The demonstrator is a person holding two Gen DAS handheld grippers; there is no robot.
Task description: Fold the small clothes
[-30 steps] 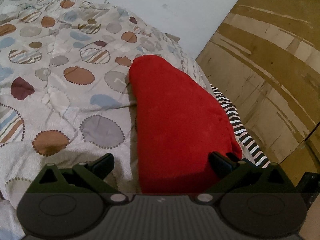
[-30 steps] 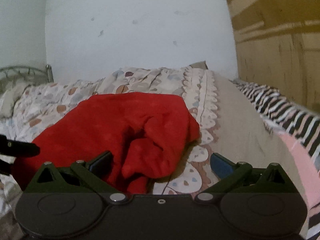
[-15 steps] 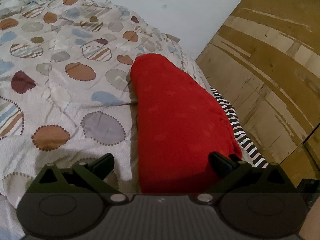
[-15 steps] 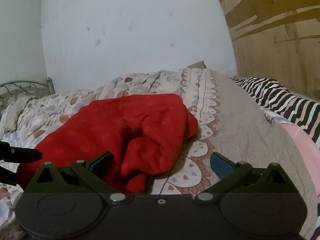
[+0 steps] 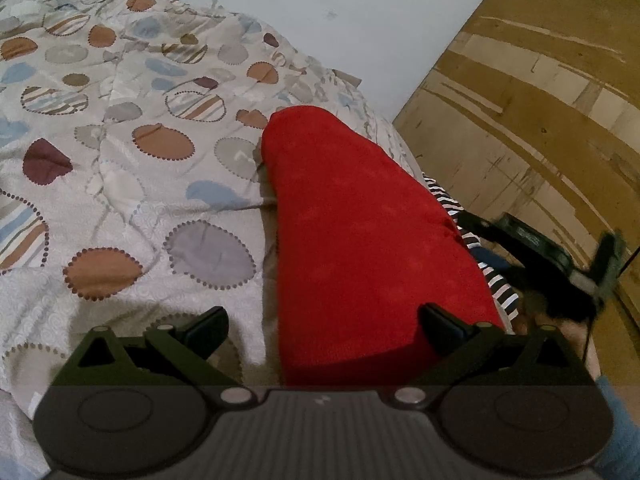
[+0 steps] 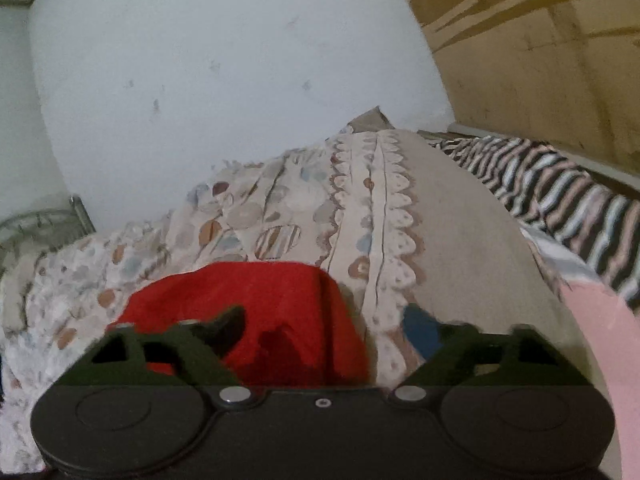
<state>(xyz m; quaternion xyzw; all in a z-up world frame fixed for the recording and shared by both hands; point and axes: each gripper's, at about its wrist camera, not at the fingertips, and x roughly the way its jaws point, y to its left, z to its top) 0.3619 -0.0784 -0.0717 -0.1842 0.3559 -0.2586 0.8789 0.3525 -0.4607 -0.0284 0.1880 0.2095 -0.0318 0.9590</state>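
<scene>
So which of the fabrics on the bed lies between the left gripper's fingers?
The plain red fleece garment; the circle-patterned bedspread lies under it, and the black-and-white striped cloth lies at its right edge.

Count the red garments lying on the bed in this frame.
1. A single red garment lies on the patterned bedspread near its right edge, beside the striped fabric, partly between the left gripper's open jaws. More small clothes could lie out of frame.

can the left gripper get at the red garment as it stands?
Probably yes. The red garment lies on the patterned quilt right ahead of the open left gripper, its near edge already partly between the fingers, with nothing on top of it.
</scene>
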